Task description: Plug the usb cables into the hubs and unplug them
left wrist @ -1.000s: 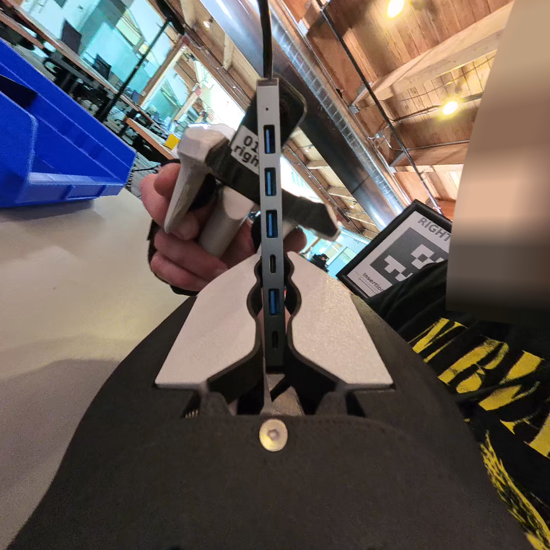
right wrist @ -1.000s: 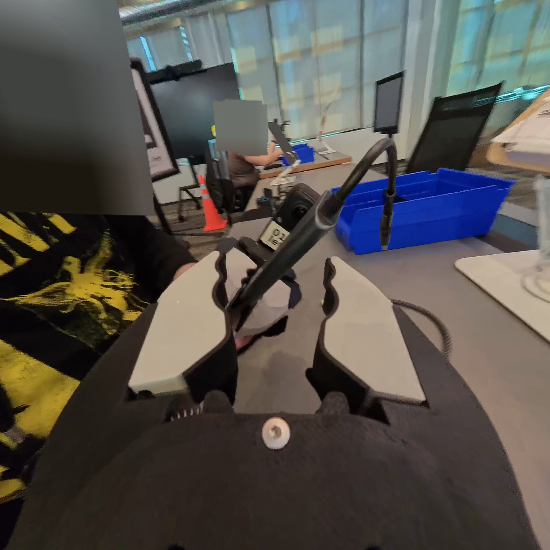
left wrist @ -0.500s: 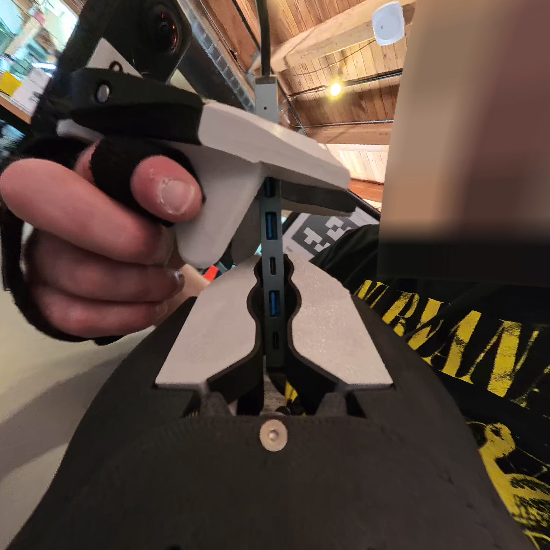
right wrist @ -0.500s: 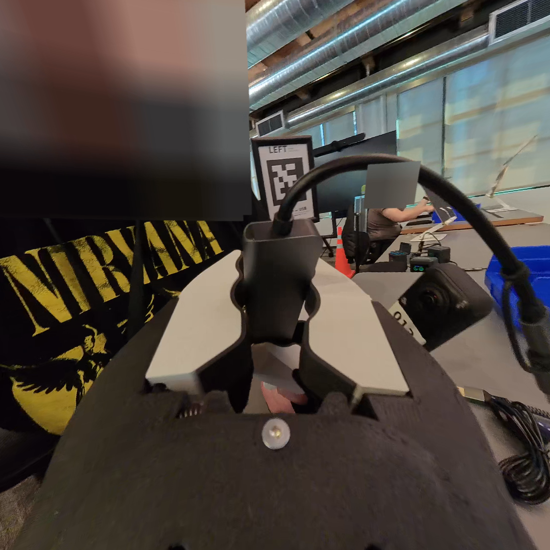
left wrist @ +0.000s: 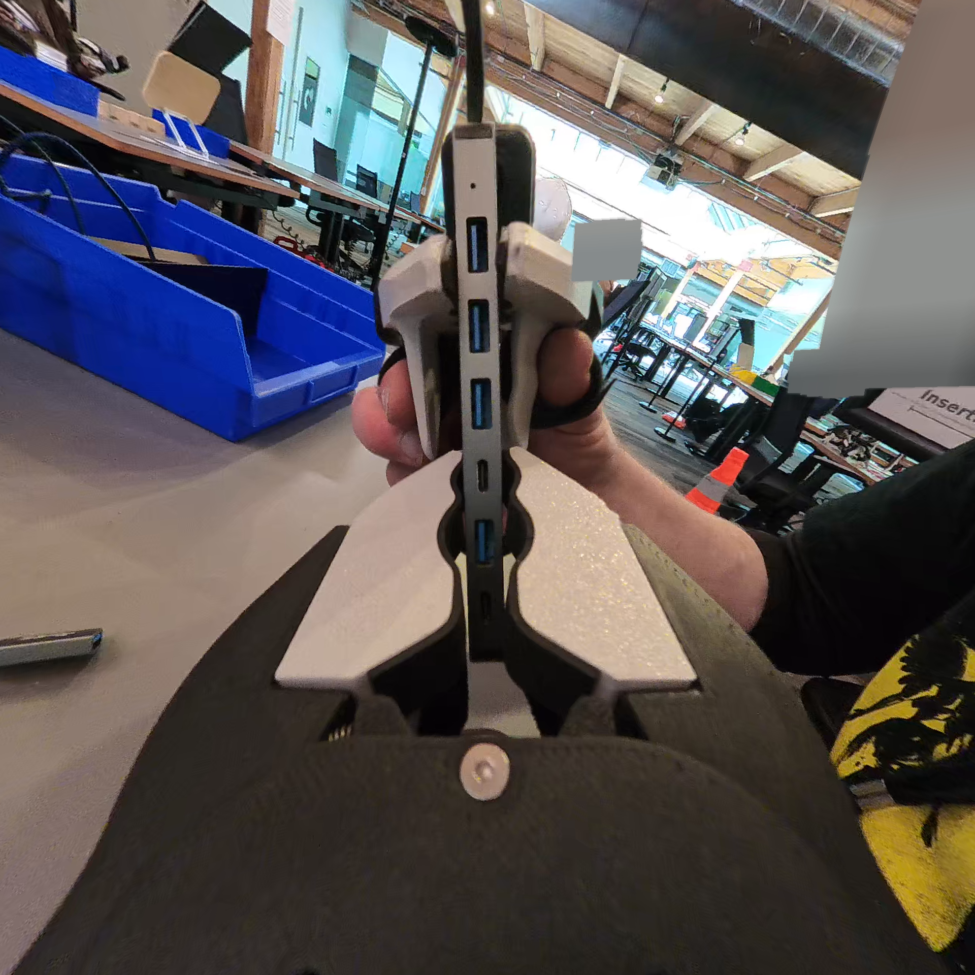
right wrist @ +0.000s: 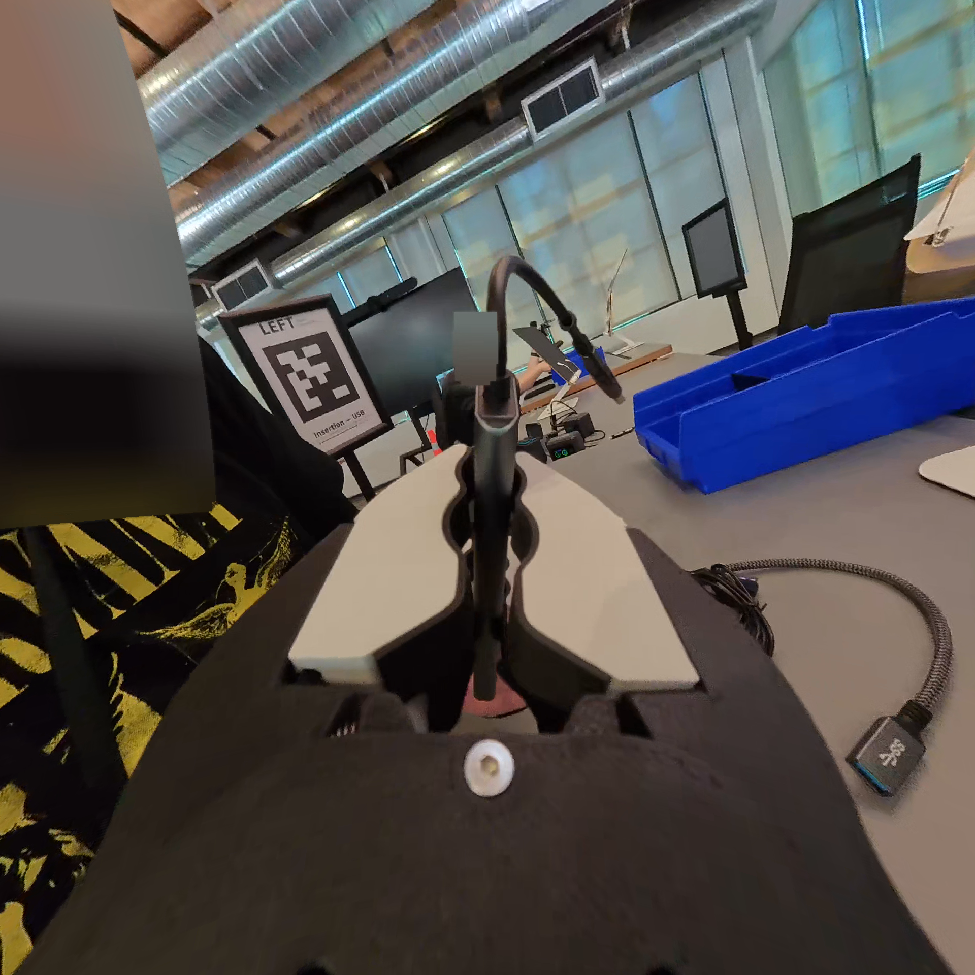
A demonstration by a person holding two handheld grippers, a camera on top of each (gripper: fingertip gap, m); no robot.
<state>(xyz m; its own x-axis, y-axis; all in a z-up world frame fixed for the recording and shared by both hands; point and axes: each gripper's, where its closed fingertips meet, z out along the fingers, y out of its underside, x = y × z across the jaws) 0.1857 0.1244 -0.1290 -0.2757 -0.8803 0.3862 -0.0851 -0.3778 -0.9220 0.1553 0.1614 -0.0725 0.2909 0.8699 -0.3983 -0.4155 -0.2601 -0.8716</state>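
Observation:
A grey USB hub with blue ports stands upright, lifted off the table. My left gripper is shut on its lower part, both pads pressed against its sides. My right gripper shows farther off in the left wrist view, clamped on the hub's upper part, with a hand behind it. In the right wrist view the right gripper is shut on the hub, seen edge-on. The hub's own black cable arcs up from its top and its plug hangs free. A braided USB cable lies on the table at the right, with its connector near the front.
A blue bin stands on the grey table at the left; it also shows in the right wrist view. A second grey hub lies on the table at the left edge. A framed marker sign stands behind. A person's dark sleeve is at the right. My right fingertips sit around 7 centimetres from my left ones.
My right gripper came in from open, closed on the hub's upper part and now grips it. My left gripper kept its hold; the hub and both grippers swung round.

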